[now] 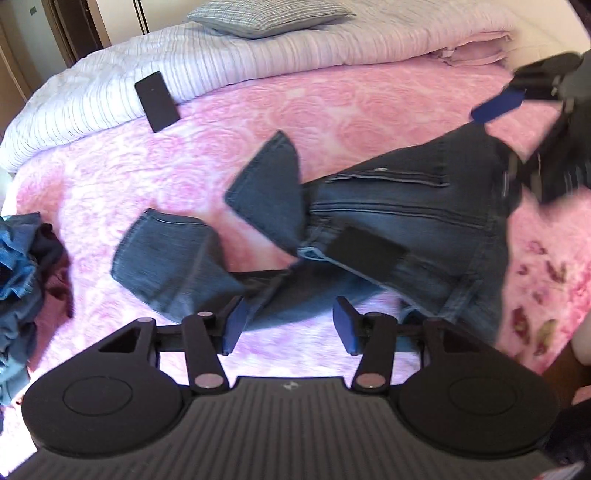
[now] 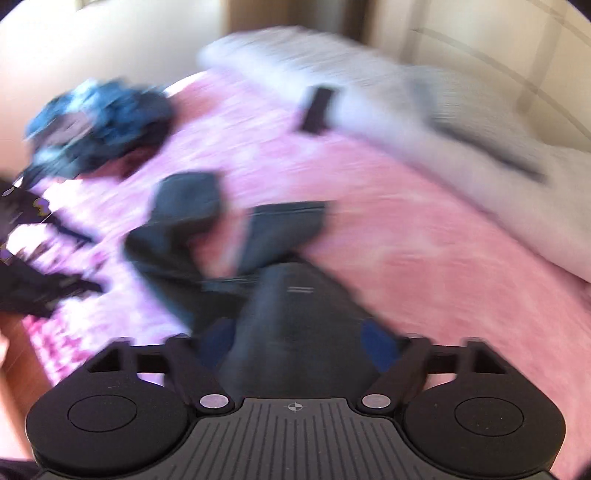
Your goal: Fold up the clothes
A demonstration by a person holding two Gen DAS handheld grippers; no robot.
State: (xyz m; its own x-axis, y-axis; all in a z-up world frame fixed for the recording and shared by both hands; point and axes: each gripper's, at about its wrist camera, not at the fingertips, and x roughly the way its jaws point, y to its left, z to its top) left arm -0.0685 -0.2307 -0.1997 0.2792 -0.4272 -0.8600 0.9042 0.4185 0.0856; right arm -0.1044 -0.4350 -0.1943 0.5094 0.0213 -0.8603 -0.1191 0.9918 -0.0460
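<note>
Pink bedspread (image 1: 332,103), grey pillow (image 1: 266,18), black phone (image 1: 157,100)

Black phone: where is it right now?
Left wrist view, upper left: the black phone lies on the bed where the striped white blanket meets the pink bedspread, beyond the jeans. Right wrist view shows it blurred, top centre.

Dark blue jeans (image 1: 388,236) lie crumpled across the pink bed (image 1: 110,184) near its front edge, waistband end to the right, both legs folded back on themselves with hems turned up. A heap of blue and maroon clothes (image 1: 22,266) sits at the bed's left edge.
</note>
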